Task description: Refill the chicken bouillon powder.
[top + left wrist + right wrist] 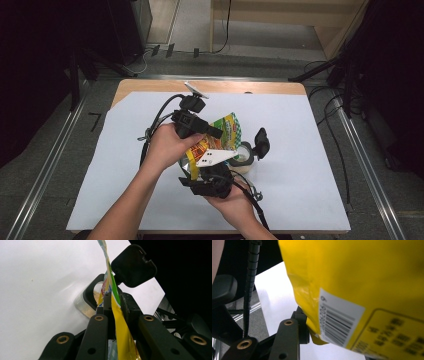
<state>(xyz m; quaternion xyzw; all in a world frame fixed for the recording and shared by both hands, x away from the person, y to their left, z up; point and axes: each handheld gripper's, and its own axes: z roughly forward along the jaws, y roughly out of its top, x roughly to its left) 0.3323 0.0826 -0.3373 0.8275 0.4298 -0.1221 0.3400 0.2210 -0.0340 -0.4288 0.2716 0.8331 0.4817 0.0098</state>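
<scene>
While tilted, pouch (226, 131) seemingly feeds jar (88, 298).

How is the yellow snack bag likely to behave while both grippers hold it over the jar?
The snack bag is probably floppy: in the left gripper view its thin film edge bends between the jaws. Its glossy back looks fairly slippery. It seems light, since the left gripper holds it up by an edge.

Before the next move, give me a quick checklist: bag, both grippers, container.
1. Left gripper clamped on the snack bag edge: ok.
2. Right gripper gripping the bag's lower corner: cannot tell, one jaw hidden behind the bag.
3. Container under the bag, mouth uncovered: ok.
4. Container's black flip lid up and open: ok.
5. Bag opening facing the container: cannot tell.
</scene>
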